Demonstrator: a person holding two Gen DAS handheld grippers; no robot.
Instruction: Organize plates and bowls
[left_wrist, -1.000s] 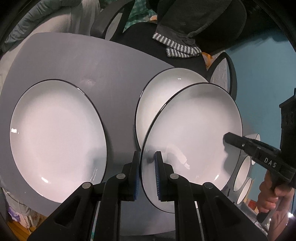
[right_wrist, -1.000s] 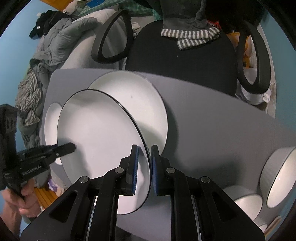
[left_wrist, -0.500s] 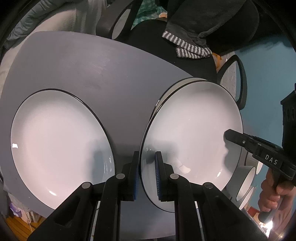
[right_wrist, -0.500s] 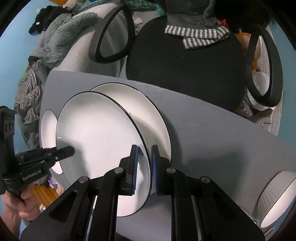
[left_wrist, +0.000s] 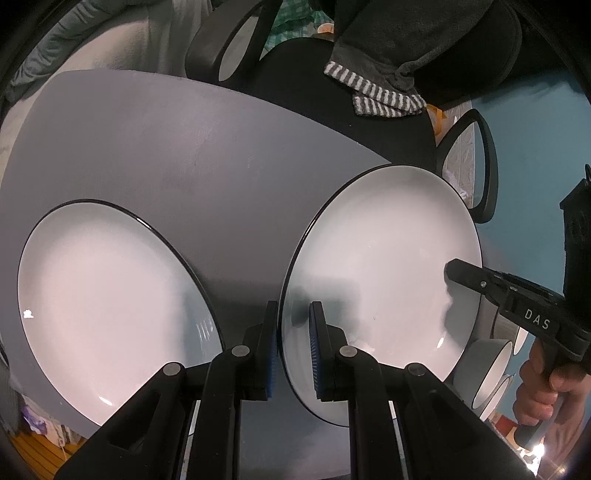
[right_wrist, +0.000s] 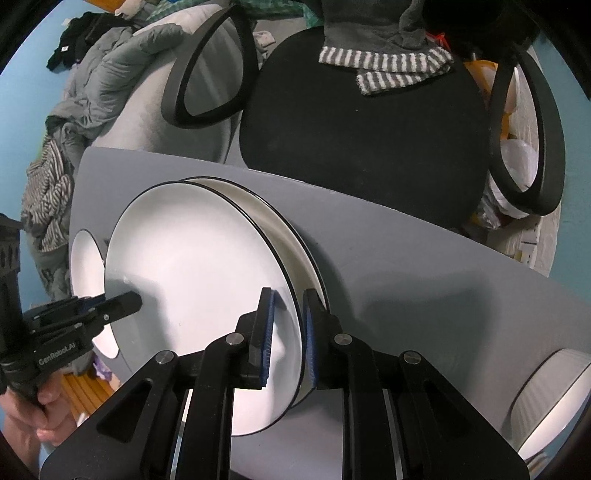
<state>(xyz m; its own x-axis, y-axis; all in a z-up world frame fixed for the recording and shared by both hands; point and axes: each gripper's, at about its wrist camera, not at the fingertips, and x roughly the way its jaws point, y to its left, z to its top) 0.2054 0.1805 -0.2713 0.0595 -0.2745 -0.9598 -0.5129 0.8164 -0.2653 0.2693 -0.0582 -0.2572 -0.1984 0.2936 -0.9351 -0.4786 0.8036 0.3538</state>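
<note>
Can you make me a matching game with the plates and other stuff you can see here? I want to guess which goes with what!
Things:
1. carried plate
2. lone plate
3. striped towel
4. ribbed bowl

Clues:
A. draped on the black chair
B. pinched at its rim by both the left tongs and the right tongs
C. lying flat by itself on the grey table
D. sitting at the right edge of the table

Right pairs: 1-B, 2-C, 3-A, 4-D
</note>
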